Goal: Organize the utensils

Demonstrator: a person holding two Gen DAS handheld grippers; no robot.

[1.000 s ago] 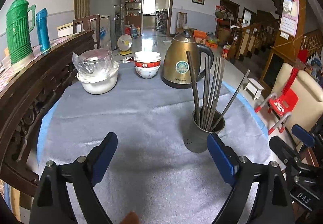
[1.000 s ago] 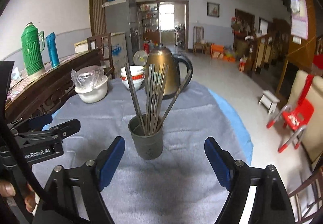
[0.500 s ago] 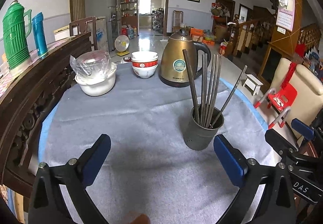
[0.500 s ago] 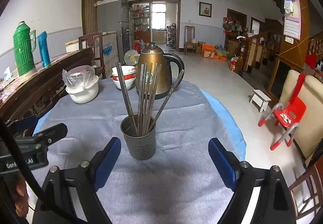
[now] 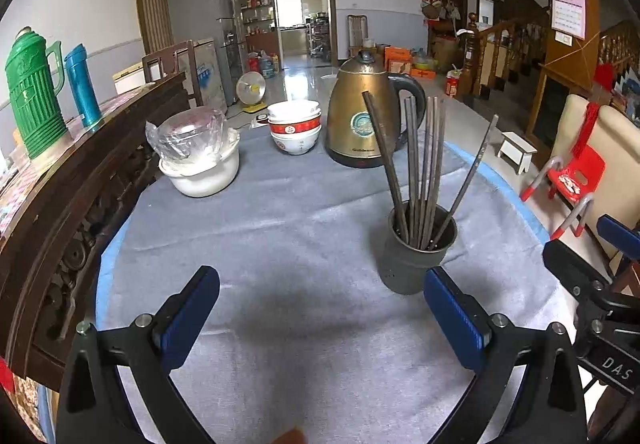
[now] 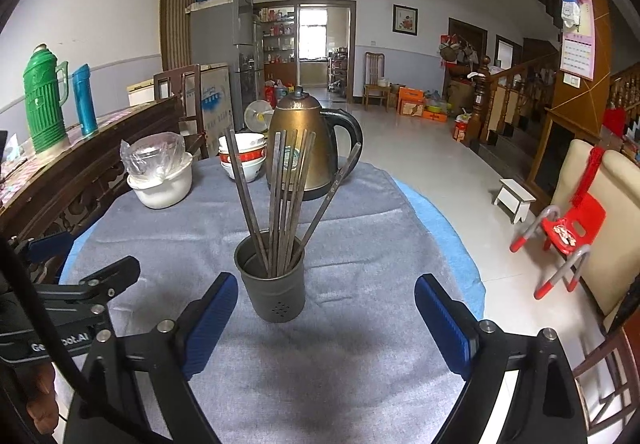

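On the grey cloth (image 6: 360, 364), dark chopsticks (image 6: 280, 203) fan from a grey holder (image 6: 272, 284); both the left gripper (image 5: 320, 320) and right gripper (image 6: 324, 320), empty, gape wider than before.

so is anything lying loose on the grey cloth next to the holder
No, the chopsticks all stand inside the holder, and the cloth around it is bare.

- White letters "DAS" on the black body of the right gripper (image 5: 612, 276), seen at the right edge of the left wrist view.
- White lettering "Ge…bot.AI", partly hidden by a cable, on the black body of the left gripper (image 6: 64, 284) in the right wrist view.
- The kettle (image 5: 362, 115) carries a round badge and a line of print near its base, both too small to read.
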